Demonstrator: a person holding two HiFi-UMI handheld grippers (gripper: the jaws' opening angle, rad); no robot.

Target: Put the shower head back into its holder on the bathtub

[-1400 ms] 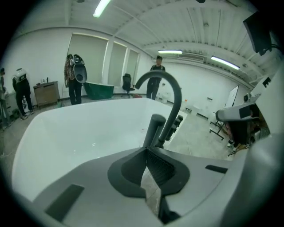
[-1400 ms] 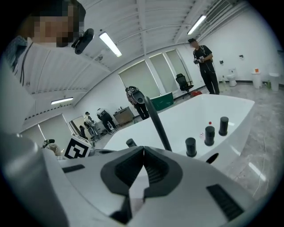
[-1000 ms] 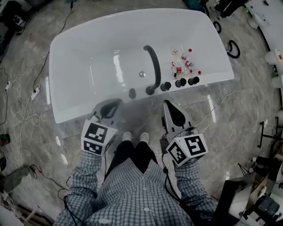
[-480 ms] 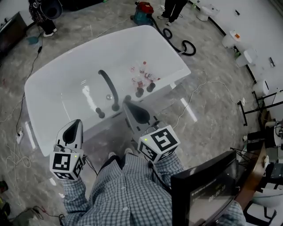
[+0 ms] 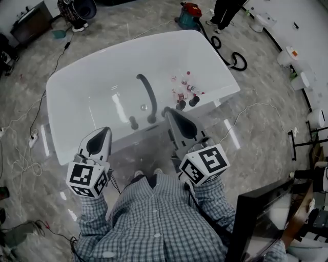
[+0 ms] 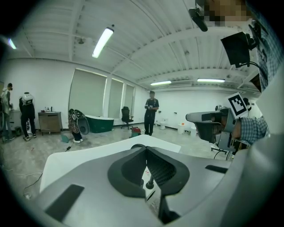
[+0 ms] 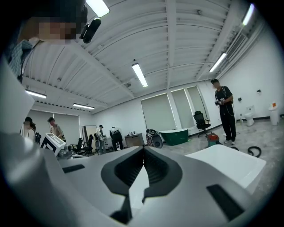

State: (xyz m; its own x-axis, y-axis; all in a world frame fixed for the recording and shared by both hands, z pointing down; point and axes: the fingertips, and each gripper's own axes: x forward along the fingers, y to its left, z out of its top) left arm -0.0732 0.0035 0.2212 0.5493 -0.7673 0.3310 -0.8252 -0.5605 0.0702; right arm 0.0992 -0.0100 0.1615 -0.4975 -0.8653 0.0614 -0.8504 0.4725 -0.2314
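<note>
The white bathtub point(image 5: 77, 82) lies ahead of me on the marble floor. A long dark curved piece point(image 5: 146, 94) arches over its near rim; I cannot tell if it is the shower head or a spout. Dark knobs point(image 5: 187, 103) and a dark fitting point(image 5: 134, 123) stand along that rim. My left gripper point(image 5: 104, 132) is shut and empty, held in the air short of the tub's near side. My right gripper point(image 5: 168, 112) is also shut and empty, with its tip over the rim beside the knobs. The left gripper view shows shut jaws point(image 6: 145, 150), and the right gripper view shows the same point(image 7: 143, 150).
Several small red-and-white bottles point(image 5: 184, 89) lie inside the tub by the knobs. A red vacuum point(image 5: 190, 9) with a black hose point(image 5: 233, 57) and a standing person point(image 5: 225, 10) are beyond the tub. Cables point(image 5: 25, 153) trail at left. A monitor point(image 5: 264, 215) stands at lower right.
Both grippers have risen in front of the tub and stayed shut. The head view has swung, so the tub now sits tilted and further up the picture.
</note>
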